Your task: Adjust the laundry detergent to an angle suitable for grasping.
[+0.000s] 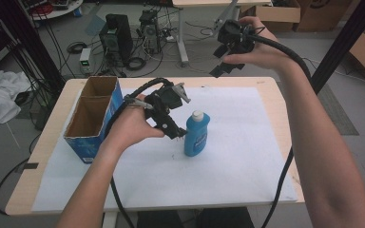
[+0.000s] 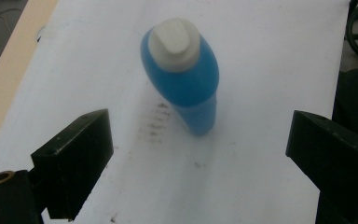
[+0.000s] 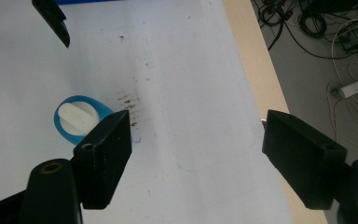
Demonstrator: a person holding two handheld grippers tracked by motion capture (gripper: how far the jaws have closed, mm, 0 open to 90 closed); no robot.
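High view first: I see a blue plastic bottle [image 1: 197,134] standing upright near the middle of a white paper sheet [image 1: 237,156] that covers most of a pale wooden table [image 1: 52,142]. The bottle is smooth, flattened and rounded at the shoulders, with a white cap; its label carries pale print too small for me to read. My left gripper [image 1: 171,116], matte black with a thick cable, hangs just left of the bottle, apart from it, jaws wide and holding nothing. At the left edge of the sheet sits a blue cardboard box [image 1: 94,118], open on top, brown inside, split into two compartments. My right gripper [image 1: 225,59] is raised over the far side of the table, well apart from the bottle, jaws parted and empty.

Left gripper view: the two blocky black jaws stand far apart, and the bottle [image 2: 186,79] stands upright on the sheet [image 2: 270,56] beyond them, in line with the gap. Its translucent blue body narrows toward the base; the white cap is ribless and slightly wedge-shaped. Faint dark smudges mark the paper beside it.

Right gripper view: I look almost straight down. The bottle [image 3: 77,117] shows as a blue oval ring around its white cap, left of my open, empty jaws. The paper [image 3: 191,93] carries the same smudges.
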